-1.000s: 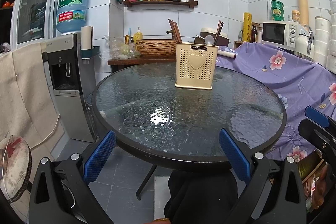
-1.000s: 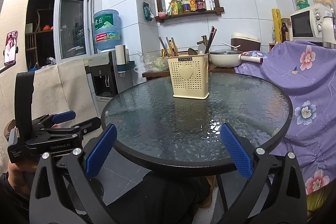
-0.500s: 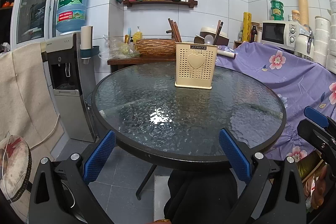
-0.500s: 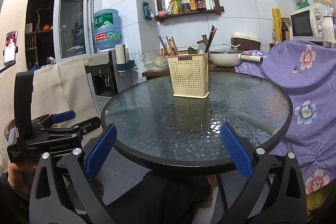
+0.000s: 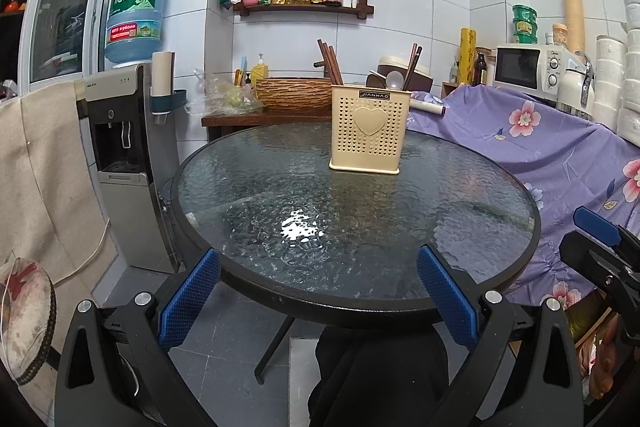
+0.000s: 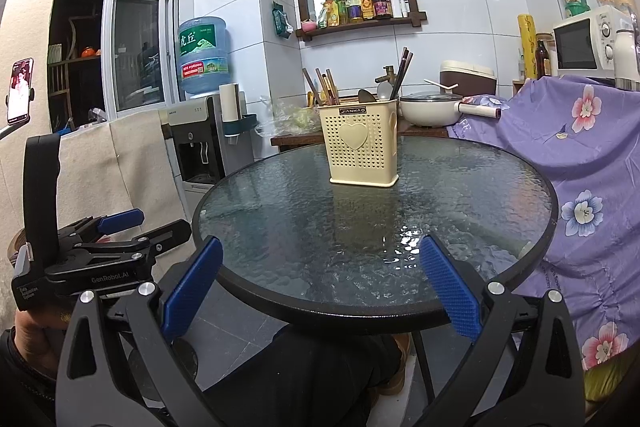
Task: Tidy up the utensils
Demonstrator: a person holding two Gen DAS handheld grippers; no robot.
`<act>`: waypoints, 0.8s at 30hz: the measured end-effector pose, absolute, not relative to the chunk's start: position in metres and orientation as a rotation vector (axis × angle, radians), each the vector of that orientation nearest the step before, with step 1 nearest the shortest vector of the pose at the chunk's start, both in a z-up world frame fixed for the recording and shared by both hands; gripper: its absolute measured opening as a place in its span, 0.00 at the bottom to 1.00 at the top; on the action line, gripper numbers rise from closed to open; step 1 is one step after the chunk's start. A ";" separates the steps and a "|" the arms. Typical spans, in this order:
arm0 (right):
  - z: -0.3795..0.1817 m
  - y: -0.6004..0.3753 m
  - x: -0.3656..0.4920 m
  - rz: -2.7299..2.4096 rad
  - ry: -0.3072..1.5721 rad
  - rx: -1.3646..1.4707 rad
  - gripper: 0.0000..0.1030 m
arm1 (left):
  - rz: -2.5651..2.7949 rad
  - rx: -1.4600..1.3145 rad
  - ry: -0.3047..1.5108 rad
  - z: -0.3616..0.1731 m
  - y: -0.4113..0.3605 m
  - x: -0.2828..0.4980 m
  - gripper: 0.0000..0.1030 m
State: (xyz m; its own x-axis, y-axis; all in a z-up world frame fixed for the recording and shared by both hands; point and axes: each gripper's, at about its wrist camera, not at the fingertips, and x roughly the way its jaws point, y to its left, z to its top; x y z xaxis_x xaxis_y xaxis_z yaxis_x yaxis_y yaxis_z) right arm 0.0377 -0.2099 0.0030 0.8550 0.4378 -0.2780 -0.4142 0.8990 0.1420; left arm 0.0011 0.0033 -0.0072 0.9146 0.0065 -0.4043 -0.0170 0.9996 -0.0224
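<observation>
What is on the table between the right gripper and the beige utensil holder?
Only bare textured glass of the table. In the right wrist view, nothing lies between the open right gripper and the utensil holder; the left wrist view agrees.

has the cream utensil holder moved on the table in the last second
No. In both wrist views the utensil holder stands at the same spot on the glass table, lined up as before with the wooden shelf behind.
</observation>
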 end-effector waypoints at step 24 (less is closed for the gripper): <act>0.002 -0.210 0.039 0.444 0.312 0.080 0.94 | 0.015 -0.011 0.415 -0.006 0.003 0.002 0.94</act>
